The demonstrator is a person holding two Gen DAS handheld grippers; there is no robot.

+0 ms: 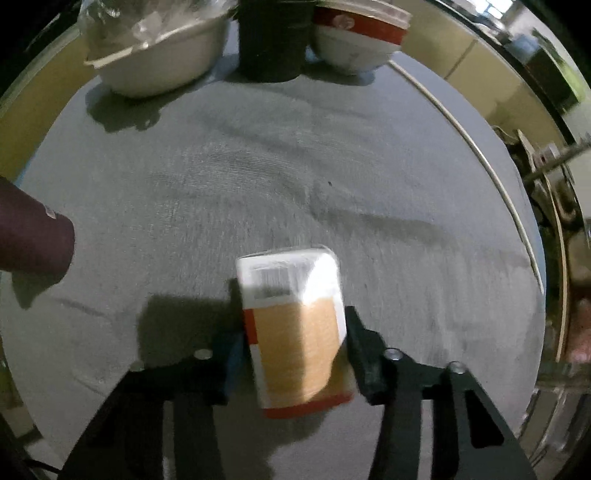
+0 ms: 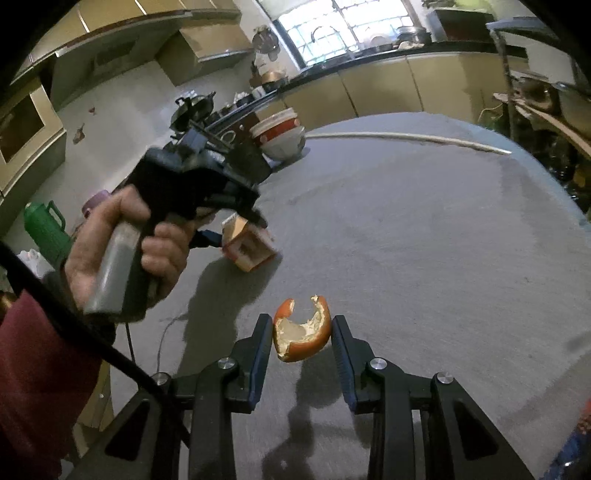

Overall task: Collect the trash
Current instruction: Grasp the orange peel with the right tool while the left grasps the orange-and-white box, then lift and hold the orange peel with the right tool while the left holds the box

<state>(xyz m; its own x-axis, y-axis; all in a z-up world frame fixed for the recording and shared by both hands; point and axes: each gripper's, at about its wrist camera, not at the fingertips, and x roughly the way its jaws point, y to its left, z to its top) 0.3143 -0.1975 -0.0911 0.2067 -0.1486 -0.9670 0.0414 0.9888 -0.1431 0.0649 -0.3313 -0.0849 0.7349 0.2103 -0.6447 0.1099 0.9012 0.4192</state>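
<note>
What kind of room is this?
Most likely a home kitchen. A counter runs under the window with pots on it, yellow cabinets sit below, and stacked bowls stand on the grey table.

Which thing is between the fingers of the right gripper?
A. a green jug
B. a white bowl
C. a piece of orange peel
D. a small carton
C: in the right wrist view, the piece of orange peel sits between the two fingers of the right gripper; the small carton is in the left gripper.
</note>
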